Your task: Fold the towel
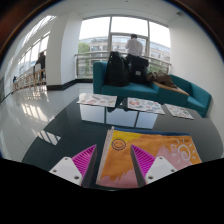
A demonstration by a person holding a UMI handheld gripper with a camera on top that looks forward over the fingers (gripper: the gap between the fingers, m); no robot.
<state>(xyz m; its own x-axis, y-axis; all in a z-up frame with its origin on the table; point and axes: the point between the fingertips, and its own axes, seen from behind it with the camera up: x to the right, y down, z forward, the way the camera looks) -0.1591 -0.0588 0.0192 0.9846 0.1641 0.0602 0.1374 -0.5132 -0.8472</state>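
Note:
An orange and pink patterned towel (pixel 150 152) lies flat on the dark glossy table (pixel 70 128), its near part between and just ahead of my fingers. My gripper (pixel 116 158) is open above the towel's near edge, the two magenta pads (pixel 82 158) spread wide on either side. The fingers hold nothing. The towel's nearest edge is hidden below the view.
Several patterned mats lie at the table's far side: one (pixel 97 99), another (pixel 145 104) and a third (pixel 178 111). A teal sofa (pixel 185 92) stands beyond with dark bags (pixel 125 70) on it. A person (pixel 134 46) stands by the windows.

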